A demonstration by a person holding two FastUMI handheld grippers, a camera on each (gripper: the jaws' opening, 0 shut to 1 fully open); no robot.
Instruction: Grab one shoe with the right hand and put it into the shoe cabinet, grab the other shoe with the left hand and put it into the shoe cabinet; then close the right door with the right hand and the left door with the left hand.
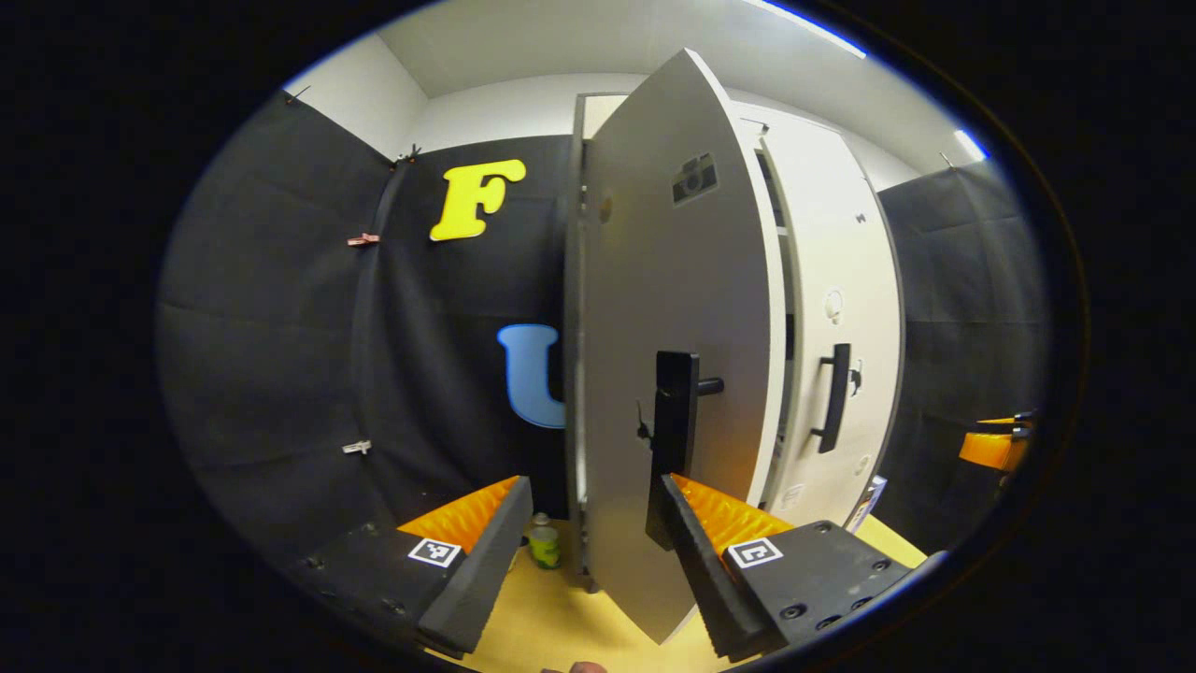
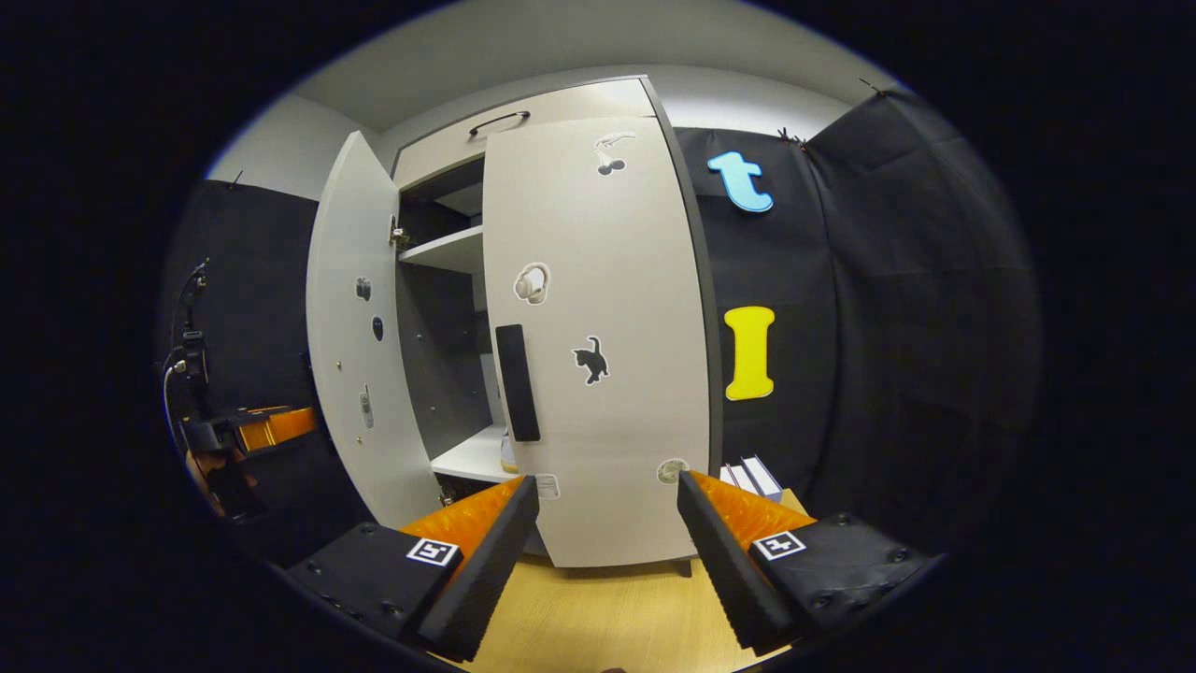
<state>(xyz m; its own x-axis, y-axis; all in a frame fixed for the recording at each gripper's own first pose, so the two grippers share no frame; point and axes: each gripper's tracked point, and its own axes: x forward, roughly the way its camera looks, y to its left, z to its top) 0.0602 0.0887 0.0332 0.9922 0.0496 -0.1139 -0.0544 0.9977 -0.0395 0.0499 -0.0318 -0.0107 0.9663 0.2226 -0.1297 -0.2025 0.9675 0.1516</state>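
Cabinet opening (image 2: 448, 365) between doors, unobstructed

Pale shoe cabinet (image 2: 598, 374), left door (image 2: 360, 355) ajar.

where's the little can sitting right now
In the left gripper view the small can stands on the table, low between the gripper's fingers, just left of the open left door.

Wooden table (image 2: 598, 617) bears the shoe cabinet (image 2: 598, 374), perhaps a can (image 1: 545, 545).
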